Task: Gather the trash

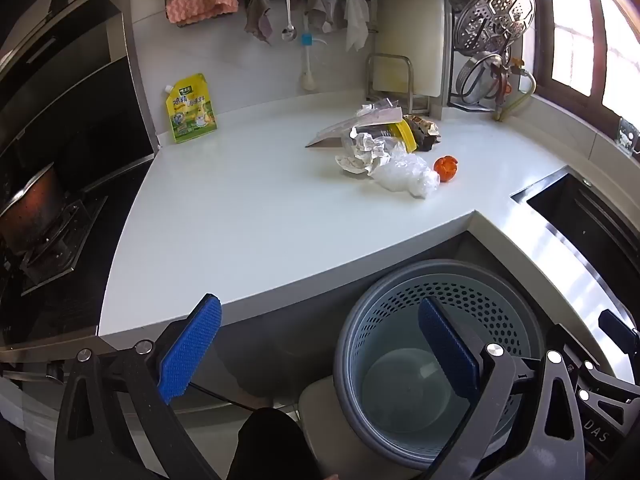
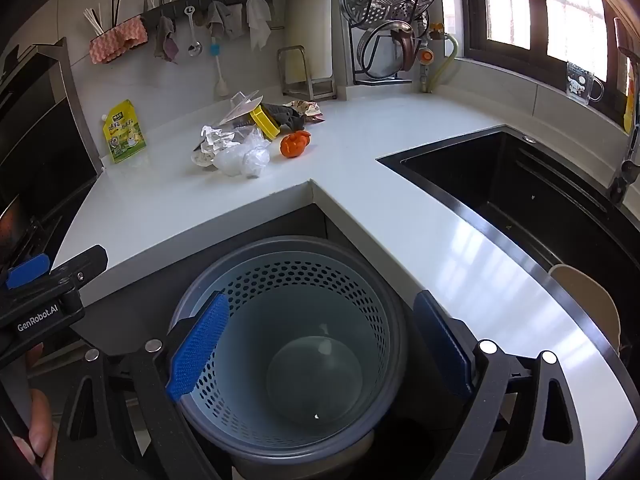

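A heap of trash lies at the back of the white counter: crumpled paper, a clear plastic bag, a yellow lid, a clear wrapper and orange peel. The heap shows in the right wrist view too, with the paper, bag and peel. A grey perforated bin stands on the floor below the counter corner and looks empty. My left gripper is open and empty above the counter edge. My right gripper is open and empty over the bin.
A yellow pouch stands against the back wall. A stove with a pan is at the left. A black sink is at the right. A rack with pot lids and hanging cloths line the wall.
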Demonstrator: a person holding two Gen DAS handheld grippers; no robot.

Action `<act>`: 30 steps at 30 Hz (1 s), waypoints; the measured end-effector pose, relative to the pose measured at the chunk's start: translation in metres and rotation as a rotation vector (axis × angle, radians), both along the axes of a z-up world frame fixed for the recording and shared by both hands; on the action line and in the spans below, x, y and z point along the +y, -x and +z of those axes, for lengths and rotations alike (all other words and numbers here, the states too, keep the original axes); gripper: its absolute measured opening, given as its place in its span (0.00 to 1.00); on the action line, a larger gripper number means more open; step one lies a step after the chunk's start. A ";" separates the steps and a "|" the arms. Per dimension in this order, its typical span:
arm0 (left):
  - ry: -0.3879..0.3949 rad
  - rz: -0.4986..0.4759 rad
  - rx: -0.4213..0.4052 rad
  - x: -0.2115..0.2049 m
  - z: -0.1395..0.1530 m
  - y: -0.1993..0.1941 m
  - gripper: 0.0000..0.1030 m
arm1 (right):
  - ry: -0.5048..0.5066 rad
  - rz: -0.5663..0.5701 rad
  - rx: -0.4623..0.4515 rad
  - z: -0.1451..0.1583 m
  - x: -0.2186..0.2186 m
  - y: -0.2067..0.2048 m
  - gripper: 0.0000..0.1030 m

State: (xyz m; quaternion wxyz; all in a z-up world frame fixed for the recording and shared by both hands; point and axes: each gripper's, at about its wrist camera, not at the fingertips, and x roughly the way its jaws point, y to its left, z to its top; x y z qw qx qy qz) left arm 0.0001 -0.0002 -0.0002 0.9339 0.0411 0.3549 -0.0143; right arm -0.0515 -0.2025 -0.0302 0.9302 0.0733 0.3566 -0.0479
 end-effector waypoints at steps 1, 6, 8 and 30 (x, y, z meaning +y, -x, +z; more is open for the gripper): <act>0.001 0.000 -0.002 0.000 0.000 0.000 0.94 | 0.000 0.000 0.000 0.000 0.000 0.000 0.87; -0.005 -0.001 0.005 0.000 -0.001 -0.001 0.94 | -0.001 0.000 0.000 0.000 0.000 0.000 0.87; -0.005 -0.002 0.006 0.001 -0.001 -0.002 0.94 | 0.001 0.000 -0.001 0.000 0.000 0.000 0.87; -0.004 -0.001 0.005 0.000 -0.003 -0.001 0.94 | -0.002 0.001 -0.001 0.000 0.001 0.000 0.87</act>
